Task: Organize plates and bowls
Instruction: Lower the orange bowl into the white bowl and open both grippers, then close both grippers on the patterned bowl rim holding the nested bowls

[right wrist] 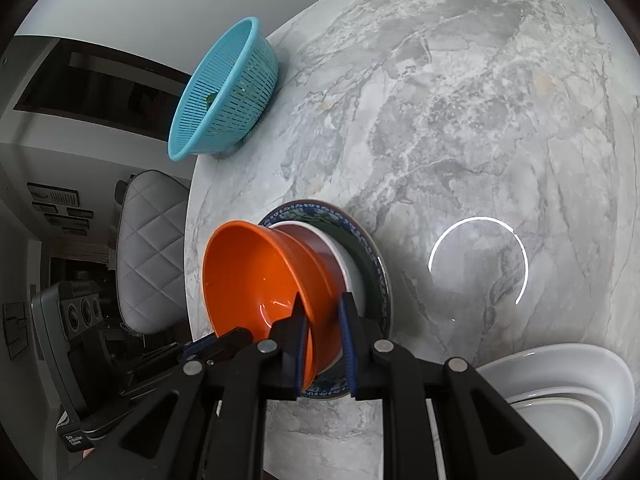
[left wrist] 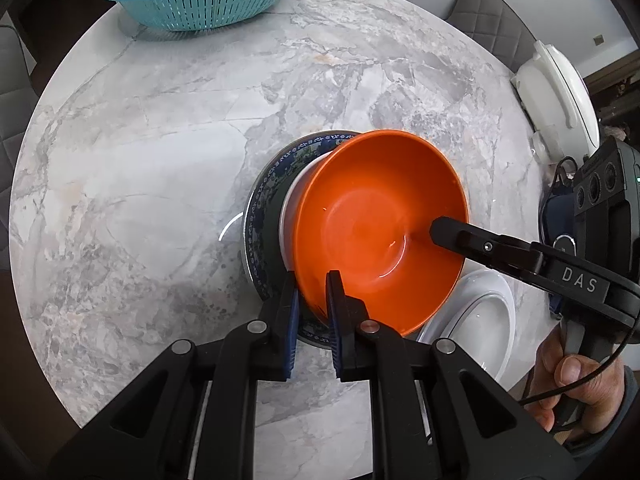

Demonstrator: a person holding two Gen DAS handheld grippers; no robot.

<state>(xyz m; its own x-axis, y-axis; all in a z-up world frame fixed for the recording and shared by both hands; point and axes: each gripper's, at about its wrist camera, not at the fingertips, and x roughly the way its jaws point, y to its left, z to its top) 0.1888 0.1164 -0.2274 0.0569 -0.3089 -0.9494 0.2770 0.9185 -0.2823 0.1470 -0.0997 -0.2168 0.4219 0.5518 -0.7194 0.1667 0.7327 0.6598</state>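
An orange bowl (left wrist: 372, 224) (right wrist: 256, 272) rests in or just above a white dish (left wrist: 286, 216) (right wrist: 352, 276), which lies on a blue-patterned plate (left wrist: 256, 240) (right wrist: 376, 264). Whether the bowl touches the dish I cannot tell. My left gripper (left wrist: 312, 292) is shut on the bowl's near rim, one finger inside and one outside. My right gripper (right wrist: 322, 316) is shut on the opposite rim. In the left wrist view one of its fingers (left wrist: 464, 238) reaches into the bowl and the other is hidden. The left gripper's finger (right wrist: 216, 346) shows at the bowl's lower left in the right wrist view.
Stacked white oval dishes (left wrist: 480, 320) (right wrist: 560, 400) sit beside the plate on the round marble table (left wrist: 160, 160) (right wrist: 460, 120). A turquoise colander (left wrist: 208, 0) (right wrist: 224, 88) with greens stands at the far edge. A white appliance (left wrist: 560, 92) and padded chairs (right wrist: 148, 248) border the table. A hand (left wrist: 576, 384) holds the right gripper.
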